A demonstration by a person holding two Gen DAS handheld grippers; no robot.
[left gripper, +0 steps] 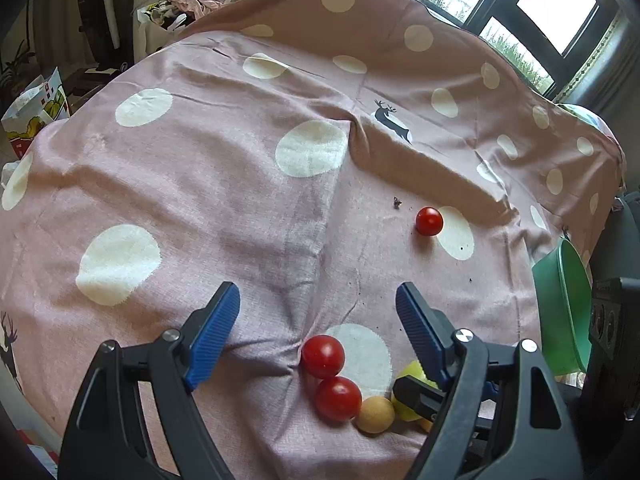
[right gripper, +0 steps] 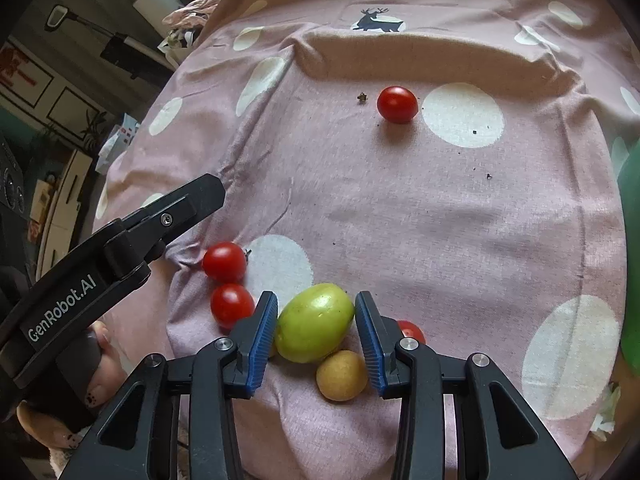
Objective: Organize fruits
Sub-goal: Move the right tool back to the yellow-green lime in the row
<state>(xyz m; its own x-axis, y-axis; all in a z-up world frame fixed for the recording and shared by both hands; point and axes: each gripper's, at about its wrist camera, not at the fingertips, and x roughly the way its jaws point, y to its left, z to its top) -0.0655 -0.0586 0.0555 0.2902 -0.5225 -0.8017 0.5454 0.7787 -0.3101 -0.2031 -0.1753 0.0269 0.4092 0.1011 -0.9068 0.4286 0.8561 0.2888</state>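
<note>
The green fruit [right gripper: 315, 322] lies on the spotted cloth [right gripper: 420, 208] directly between the right gripper [right gripper: 316, 338] fingers, long axis slanting across the gap; the blue pads flank it closely, but contact cannot be confirmed. The left gripper [left gripper: 318, 332] hangs wide open, empty, above two red tomatoes [left gripper: 330, 376].

Bright dark-framed window [left gripper: 556, 4] behind a table under pink polka-dot cloth [left gripper: 224, 200], cluttered dim room.

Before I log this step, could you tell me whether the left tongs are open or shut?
Open: the left tongs stand wide apart, and their blue pads press on nothing.
</note>
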